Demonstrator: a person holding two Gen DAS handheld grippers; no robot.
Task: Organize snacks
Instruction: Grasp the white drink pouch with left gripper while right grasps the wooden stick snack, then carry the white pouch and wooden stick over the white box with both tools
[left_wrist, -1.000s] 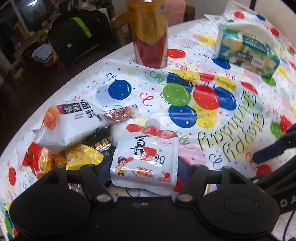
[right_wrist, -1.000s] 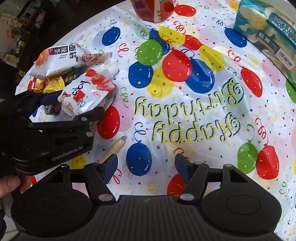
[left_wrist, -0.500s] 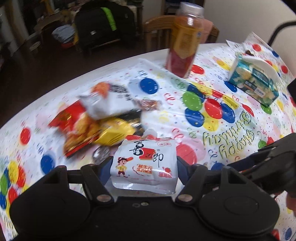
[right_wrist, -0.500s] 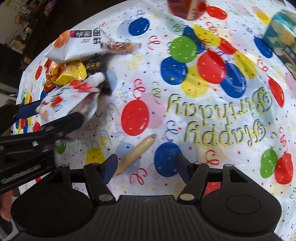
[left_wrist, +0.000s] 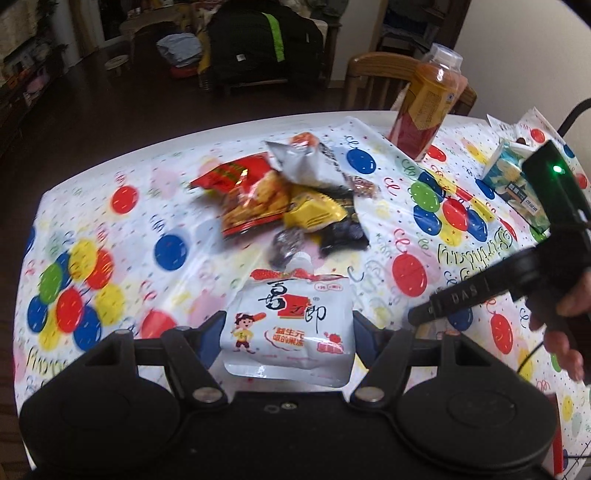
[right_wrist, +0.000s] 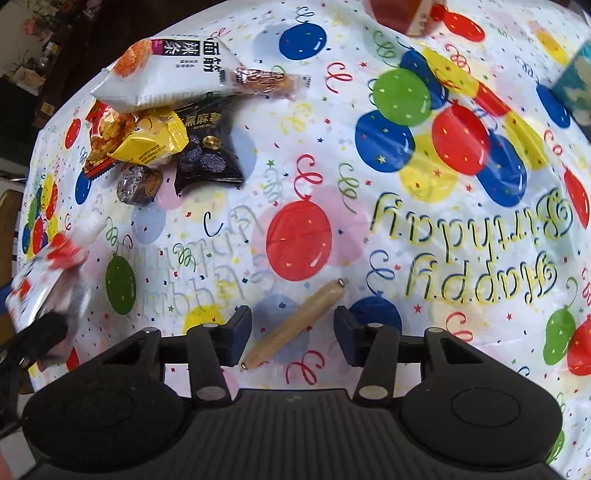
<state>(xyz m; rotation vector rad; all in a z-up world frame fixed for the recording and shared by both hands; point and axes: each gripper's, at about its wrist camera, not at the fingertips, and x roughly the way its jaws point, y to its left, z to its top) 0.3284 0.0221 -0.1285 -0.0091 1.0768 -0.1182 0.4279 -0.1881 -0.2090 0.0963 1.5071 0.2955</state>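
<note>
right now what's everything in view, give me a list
jelly pouch: 1, white and red, between the left gripper's fingers
snack packets: a heap, white, red, yellow, black, far left on the tablecloth
foil sweet: 1, dark, beside heap
sausage stick: 1, tan, between the right gripper's fingers
bottle: 1, orange-red, far edge
tissue pack: 1, teal, right
tablecloth: 1, white, balloons
left gripper: shut on pouch
right gripper: open
hand: 1, holding right gripper

White worktop (left_wrist: 110, 162) under a balloon-print birthday cloth (right_wrist: 314, 155), heaped snack packets (right_wrist: 162, 110), a sausage stick (right_wrist: 295, 325), drink bottle (left_wrist: 424, 107), tissue pack (left_wrist: 513, 184)
</note>
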